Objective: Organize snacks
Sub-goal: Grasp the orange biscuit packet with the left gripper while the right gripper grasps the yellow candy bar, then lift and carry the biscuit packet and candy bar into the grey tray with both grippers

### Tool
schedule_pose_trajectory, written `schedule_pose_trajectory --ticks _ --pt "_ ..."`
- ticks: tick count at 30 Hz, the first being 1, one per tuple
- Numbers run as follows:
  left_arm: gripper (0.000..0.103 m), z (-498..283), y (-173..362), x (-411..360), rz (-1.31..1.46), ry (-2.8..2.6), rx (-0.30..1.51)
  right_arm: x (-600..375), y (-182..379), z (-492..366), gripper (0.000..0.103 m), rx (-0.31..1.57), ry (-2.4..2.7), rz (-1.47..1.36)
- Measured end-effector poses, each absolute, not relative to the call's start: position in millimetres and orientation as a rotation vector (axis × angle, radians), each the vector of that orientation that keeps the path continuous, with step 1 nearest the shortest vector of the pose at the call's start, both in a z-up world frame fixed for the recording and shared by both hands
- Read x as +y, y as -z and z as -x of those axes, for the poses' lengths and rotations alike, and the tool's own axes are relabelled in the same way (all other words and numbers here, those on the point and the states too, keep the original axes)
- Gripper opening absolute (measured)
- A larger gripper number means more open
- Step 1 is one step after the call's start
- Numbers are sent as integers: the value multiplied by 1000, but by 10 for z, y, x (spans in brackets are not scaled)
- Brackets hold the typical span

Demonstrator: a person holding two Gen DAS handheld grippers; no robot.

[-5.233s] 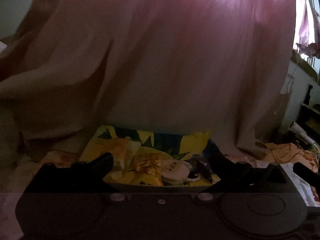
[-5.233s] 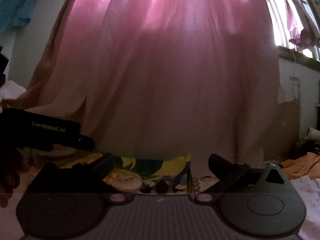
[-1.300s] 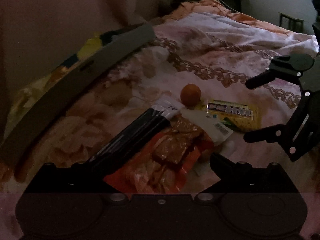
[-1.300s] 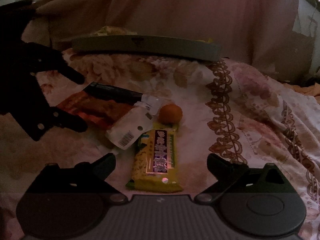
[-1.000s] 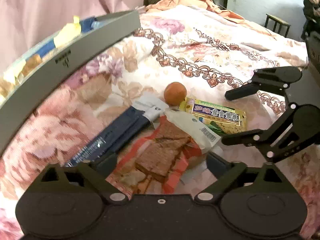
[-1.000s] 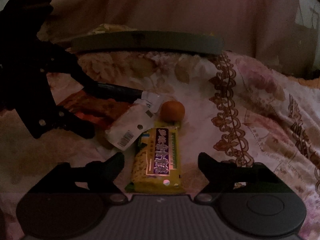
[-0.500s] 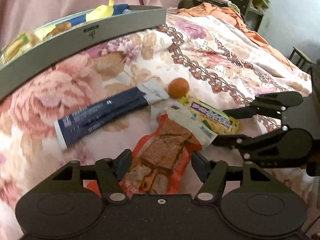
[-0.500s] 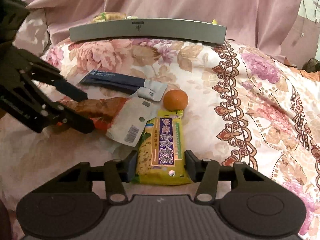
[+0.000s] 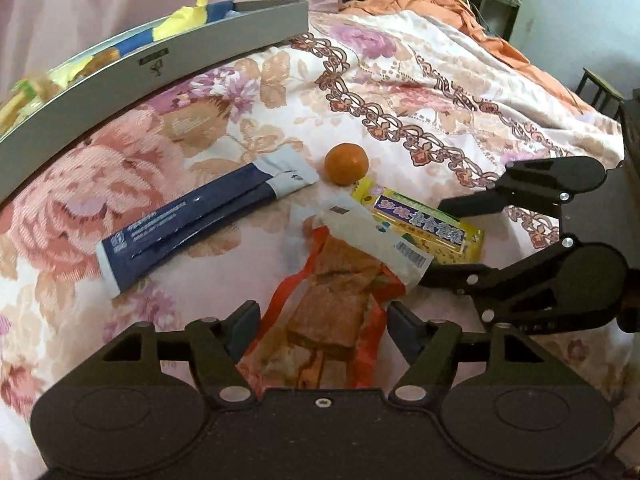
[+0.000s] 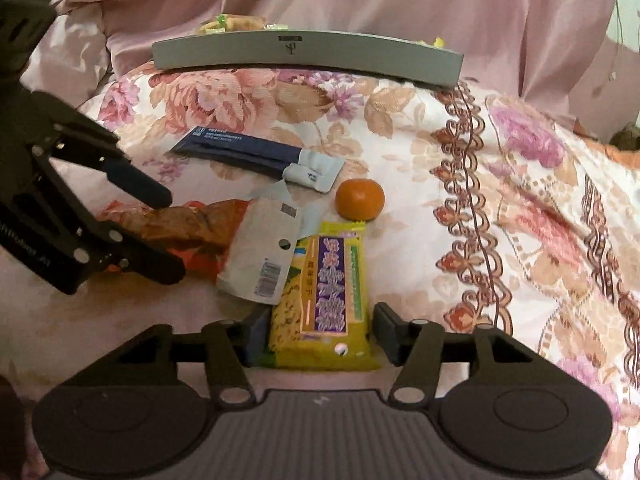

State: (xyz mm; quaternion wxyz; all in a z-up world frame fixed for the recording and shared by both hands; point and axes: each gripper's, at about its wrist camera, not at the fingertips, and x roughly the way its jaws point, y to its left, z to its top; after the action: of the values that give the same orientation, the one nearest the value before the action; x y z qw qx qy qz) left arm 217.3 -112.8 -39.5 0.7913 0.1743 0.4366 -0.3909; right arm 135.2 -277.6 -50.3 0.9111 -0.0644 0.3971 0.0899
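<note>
Yellow snack pack point(image 10: 320, 304) with purple label, lower centre of right wrist view, lies flat on flowered bedcover point(image 10: 520, 208); writing not readable. Right gripper point(image 10: 316, 334) jaws opening, pack between, pads not pressing. Red snack bag point(image 9: 332, 312), white end with barcode, between opening jaws of left gripper point(image 9: 320, 320). Orange point(image 9: 346, 164), blue packet point(image 9: 200, 224) above. Grey tray point(image 9: 160, 60) upper left.

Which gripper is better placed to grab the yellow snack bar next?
Right. The right gripper already straddles the yellow snack bar, its jaws opening either side of it. The left gripper is opening around the orange-red snack packet instead.
</note>
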Motion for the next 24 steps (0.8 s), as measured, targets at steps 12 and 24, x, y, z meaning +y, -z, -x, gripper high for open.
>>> schedule_pose_trajectory --ticks 12,24 --pt "56 -2103 405 -968 -254 726 993 -2765 525 -1360 52 807 -197 105" --pt "53 -1888 341 -582 80 397 1036 -2643 436 -1207 52 817 -214 134"
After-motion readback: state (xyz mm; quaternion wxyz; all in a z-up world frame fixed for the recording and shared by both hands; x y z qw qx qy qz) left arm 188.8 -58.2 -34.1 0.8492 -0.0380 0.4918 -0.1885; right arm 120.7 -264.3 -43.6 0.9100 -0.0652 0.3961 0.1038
